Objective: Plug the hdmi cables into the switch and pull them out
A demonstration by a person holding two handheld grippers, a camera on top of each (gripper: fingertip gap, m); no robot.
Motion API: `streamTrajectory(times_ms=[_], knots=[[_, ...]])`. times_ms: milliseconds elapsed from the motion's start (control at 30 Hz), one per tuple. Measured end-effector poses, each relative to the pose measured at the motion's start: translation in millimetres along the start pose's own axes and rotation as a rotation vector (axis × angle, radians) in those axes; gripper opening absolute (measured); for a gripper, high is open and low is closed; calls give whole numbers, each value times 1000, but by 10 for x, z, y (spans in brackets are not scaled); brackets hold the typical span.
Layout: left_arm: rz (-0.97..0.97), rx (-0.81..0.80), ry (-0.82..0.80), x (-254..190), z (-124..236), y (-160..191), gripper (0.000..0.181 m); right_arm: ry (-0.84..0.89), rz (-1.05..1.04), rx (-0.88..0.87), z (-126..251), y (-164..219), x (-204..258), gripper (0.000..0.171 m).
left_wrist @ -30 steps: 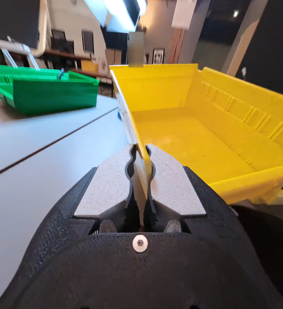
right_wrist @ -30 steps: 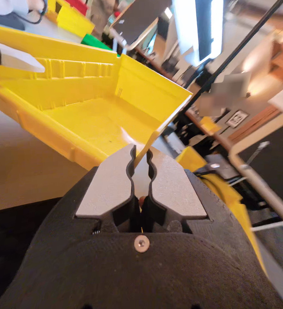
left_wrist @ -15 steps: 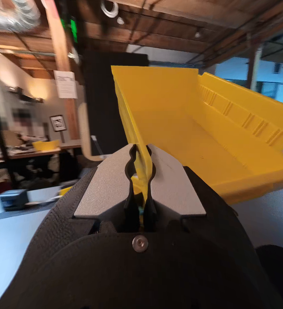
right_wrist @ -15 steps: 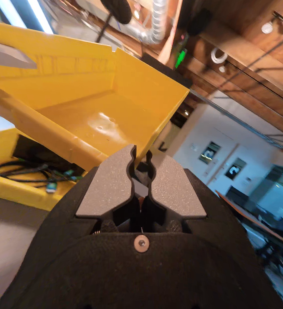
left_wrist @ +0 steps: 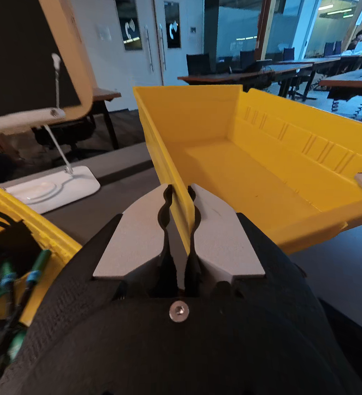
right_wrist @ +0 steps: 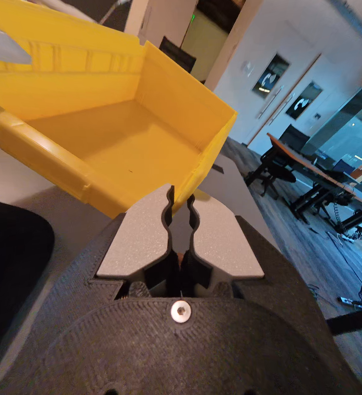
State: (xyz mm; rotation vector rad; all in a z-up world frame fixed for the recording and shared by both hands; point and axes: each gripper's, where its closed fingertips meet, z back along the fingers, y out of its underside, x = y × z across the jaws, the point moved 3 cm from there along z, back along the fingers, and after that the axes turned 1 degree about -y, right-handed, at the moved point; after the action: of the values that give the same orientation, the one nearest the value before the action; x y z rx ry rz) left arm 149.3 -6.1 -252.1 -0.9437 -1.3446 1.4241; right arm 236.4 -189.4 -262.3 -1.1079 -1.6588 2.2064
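Two hand-held tools are carrying an empty yellow bin (left_wrist: 250, 171) above a grey surface (left_wrist: 103, 205) in an open office. The left tool (left_wrist: 181, 192) is clamping the bin's left side wall, which is running away from its tips toward 12 o'clock, with the bin's floor spreading toward 2 o'clock. The right tool (right_wrist: 181, 193) is gripping the same yellow bin (right_wrist: 116, 136) at the near end of its right wall, with the bin's body stretching toward 10 o'clock. A grey finger tip of the other tool is showing at each view's edge, at 3 o'clock in the left wrist view and at 10 o'clock in the right wrist view.

The hdmi cables (left_wrist: 9, 282), black with green and blue ends, are lying in a second yellow bin (left_wrist: 54, 237) at 8 o'clock in the left wrist view. A white lamp base (left_wrist: 54, 188) is sitting on the surface at 10 o'clock, beyond that second bin.
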Motion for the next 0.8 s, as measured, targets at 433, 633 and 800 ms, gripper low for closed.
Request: streamTrajectory(times_ms=[433,633,800], knots=[[-54,249,248,-229,-49,592,47,-115,-4,179,-105,584,48,16],[-348,201,108,291,859,390,68,-165,146,86,211,353,-135,63],[-713,555,-72,950,1163,871,53,-319,511,127,188,188,299,65]])
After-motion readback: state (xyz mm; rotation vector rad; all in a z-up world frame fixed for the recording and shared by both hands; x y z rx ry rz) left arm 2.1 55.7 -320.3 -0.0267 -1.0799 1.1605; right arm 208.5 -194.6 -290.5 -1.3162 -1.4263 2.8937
